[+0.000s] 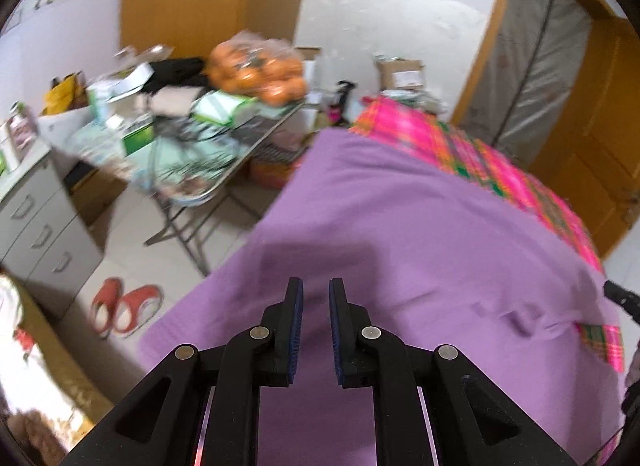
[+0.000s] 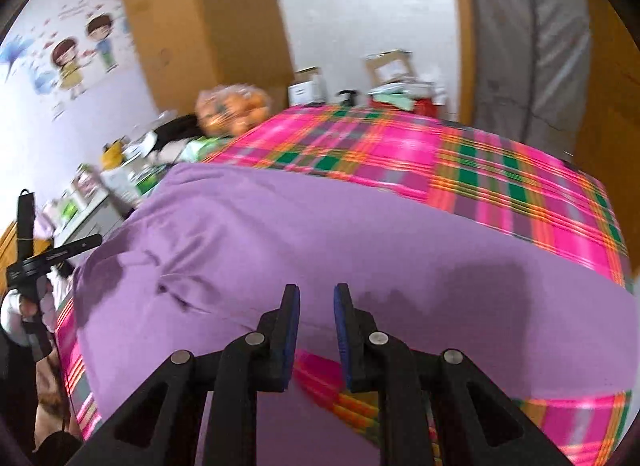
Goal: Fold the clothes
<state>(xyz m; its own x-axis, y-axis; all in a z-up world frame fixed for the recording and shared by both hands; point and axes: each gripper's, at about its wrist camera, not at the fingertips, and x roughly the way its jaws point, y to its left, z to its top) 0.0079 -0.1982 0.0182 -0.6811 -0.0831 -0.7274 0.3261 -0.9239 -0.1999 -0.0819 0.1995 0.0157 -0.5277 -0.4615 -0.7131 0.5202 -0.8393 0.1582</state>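
A purple garment lies spread flat on a bed covered by a pink, green and orange plaid sheet. My left gripper hovers above the garment's near left part, jaws open and empty. In the right wrist view the same purple garment covers the near half of the plaid sheet. My right gripper is open and empty above the garment's near edge. The left gripper's body shows at the far left of that view. Both views are motion-blurred.
Left of the bed stands a folding table piled with boxes and a bag of oranges. A grey drawer unit and red slippers are on the floor at left. A wooden door is at right.
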